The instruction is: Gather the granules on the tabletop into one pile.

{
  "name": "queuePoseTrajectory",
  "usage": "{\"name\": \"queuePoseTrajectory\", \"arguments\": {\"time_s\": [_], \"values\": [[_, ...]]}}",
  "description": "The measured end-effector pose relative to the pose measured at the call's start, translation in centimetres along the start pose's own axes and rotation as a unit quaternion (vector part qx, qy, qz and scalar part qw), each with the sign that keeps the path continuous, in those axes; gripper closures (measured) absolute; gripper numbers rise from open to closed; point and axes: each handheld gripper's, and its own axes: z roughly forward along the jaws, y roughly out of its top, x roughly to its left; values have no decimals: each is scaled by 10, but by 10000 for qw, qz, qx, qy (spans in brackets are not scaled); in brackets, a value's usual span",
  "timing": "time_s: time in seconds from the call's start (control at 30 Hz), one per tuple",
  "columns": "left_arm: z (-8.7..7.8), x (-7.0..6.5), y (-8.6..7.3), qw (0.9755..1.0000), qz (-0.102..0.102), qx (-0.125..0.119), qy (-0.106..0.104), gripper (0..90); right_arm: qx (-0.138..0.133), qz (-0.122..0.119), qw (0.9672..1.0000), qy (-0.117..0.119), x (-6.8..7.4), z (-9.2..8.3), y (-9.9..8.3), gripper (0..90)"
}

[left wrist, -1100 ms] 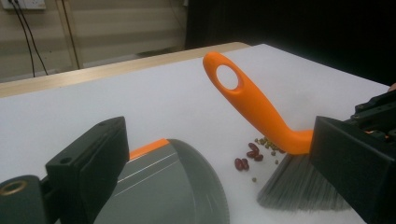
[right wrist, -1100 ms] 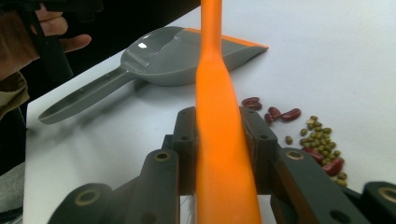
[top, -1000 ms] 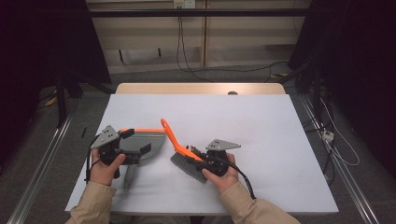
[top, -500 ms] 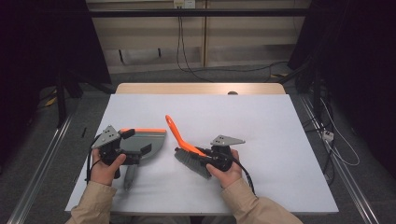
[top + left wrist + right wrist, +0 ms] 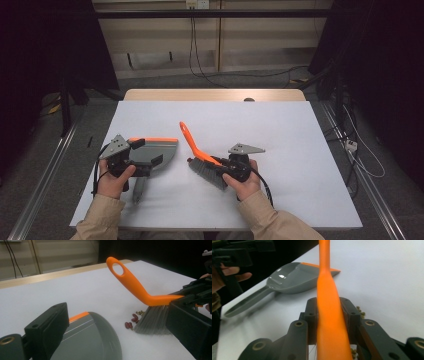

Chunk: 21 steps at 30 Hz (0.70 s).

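Observation:
My right gripper (image 5: 221, 165) is shut on the orange handle of a hand brush (image 5: 191, 141); its jaws clamp the handle (image 5: 329, 315) from both sides. The grey bristles (image 5: 152, 320) rest on the white table, with the handle's loop end raised toward the back left. A few red beans (image 5: 130, 324) and small greenish ones (image 5: 141, 312) lie beside the bristles. A grey dustpan (image 5: 159, 151) with an orange lip lies flat to the left, its handle pointing to the near edge. My left gripper (image 5: 146, 151) hovers over the pan, jaws wide open, not gripping it.
The white table (image 5: 310, 135) ends in a wooden strip (image 5: 215, 95) at the back. Cables (image 5: 200, 60) run on the floor behind it. Dark curtains flank both sides.
The brush and my right gripper have shifted a little to the right, away from the dustpan. The left gripper and dustpan have stayed put.

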Motion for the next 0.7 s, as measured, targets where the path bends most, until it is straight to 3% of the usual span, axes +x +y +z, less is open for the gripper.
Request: {"name": "queuePoseTrajectory", "arguments": {"time_s": [0.17, 0.33, 0.5, 0.7], "values": [[-1, 1, 0, 10000, 11, -22, 17, 51, -211, 79, 9997, 54, 5, -5, 9, 708], [-1, 0, 1, 10000, 12, -17, 16, 51, -407, -57, 9991, -48, 13, -3, 24, 708], [-3, 2, 1, 10000, -20, -56, 34, 51, -485, 13, 9985, -250, 16, 13, 27, 708], [-3, 2, 1, 10000, -12, -64, 32, 51, -367, 94, 9990, -250, 25, 39, 25, 708]]}}
